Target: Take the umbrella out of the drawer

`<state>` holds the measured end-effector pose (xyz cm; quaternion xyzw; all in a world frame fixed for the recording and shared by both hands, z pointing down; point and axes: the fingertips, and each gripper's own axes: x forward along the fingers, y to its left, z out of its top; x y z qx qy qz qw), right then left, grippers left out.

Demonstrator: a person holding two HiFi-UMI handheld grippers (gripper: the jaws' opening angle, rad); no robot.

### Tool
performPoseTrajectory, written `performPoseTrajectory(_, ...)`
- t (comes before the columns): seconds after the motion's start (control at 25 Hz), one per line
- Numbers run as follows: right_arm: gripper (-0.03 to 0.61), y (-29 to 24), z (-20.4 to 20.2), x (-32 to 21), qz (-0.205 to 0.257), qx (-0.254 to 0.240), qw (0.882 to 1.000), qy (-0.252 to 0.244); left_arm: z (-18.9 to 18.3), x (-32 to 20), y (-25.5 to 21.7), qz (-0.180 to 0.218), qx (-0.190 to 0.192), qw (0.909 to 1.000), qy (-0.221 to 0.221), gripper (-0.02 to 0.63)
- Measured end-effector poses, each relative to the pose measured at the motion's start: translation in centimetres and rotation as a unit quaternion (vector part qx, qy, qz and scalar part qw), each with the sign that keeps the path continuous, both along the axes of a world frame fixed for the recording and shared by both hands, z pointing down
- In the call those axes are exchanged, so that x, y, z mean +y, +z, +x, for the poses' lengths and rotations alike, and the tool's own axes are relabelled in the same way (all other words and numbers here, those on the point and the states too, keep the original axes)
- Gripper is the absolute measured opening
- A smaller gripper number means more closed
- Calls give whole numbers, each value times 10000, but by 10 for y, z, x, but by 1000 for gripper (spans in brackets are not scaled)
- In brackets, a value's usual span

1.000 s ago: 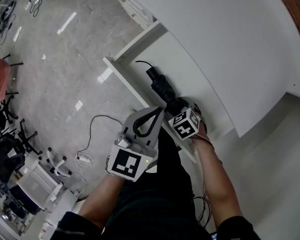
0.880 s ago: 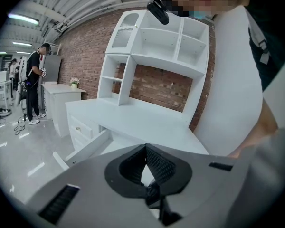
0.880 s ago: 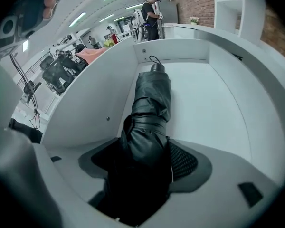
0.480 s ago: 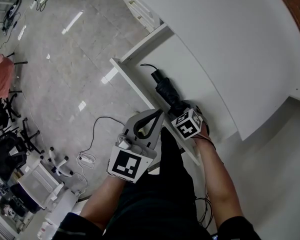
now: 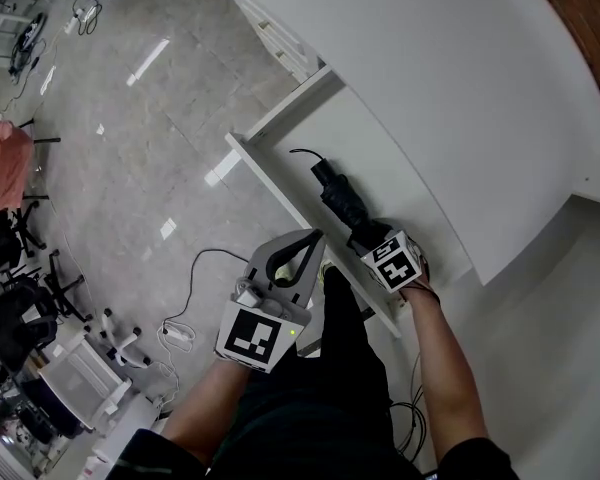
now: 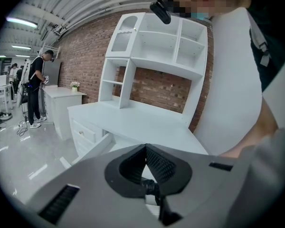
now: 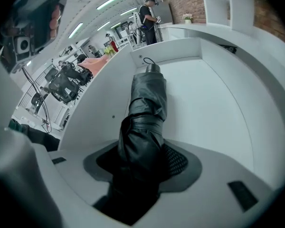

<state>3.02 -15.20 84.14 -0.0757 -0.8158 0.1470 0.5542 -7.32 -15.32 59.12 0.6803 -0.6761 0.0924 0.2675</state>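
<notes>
A folded black umbrella (image 5: 342, 200) lies lengthwise in the open white drawer (image 5: 271, 181), its handle and wrist loop at the far end. My right gripper (image 5: 376, 238) reaches steeply down into the drawer at the umbrella's near end. In the right gripper view the umbrella (image 7: 145, 113) runs between the jaws of the right gripper (image 7: 142, 163). Those jaws have just been closing, and the fabric now presses against the ribbed pad (image 7: 176, 160). My left gripper (image 5: 315, 236) hangs in front of the drawer. The left gripper (image 6: 146, 147) has its tips together and holds nothing.
The white desk top (image 5: 430, 58) overhangs the drawer's back. A white shelf unit (image 6: 156, 46) stands on it against a brick wall. A cable and power strip (image 5: 177, 320) lie on the shiny floor, with chairs at the far left. A person (image 6: 35, 87) stands further off.
The right gripper's jaws have closed in on the umbrella and its marker cube has tilted a little. The left gripper has stayed where it was. The umbrella still lies in the drawer.
</notes>
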Motion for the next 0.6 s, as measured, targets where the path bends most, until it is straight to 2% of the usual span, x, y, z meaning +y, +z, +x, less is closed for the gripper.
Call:
performPoseTrajectory(0.32,219,-47,-5,-7,-318,-811,9935,735,0,3,-12,124,-58,9999,45,6)
performPoseTrajectory(0.6,221,-98,-23,-20,-485,-1684,9749,1374,-8,2,-22,204,-109,9997,22,6)
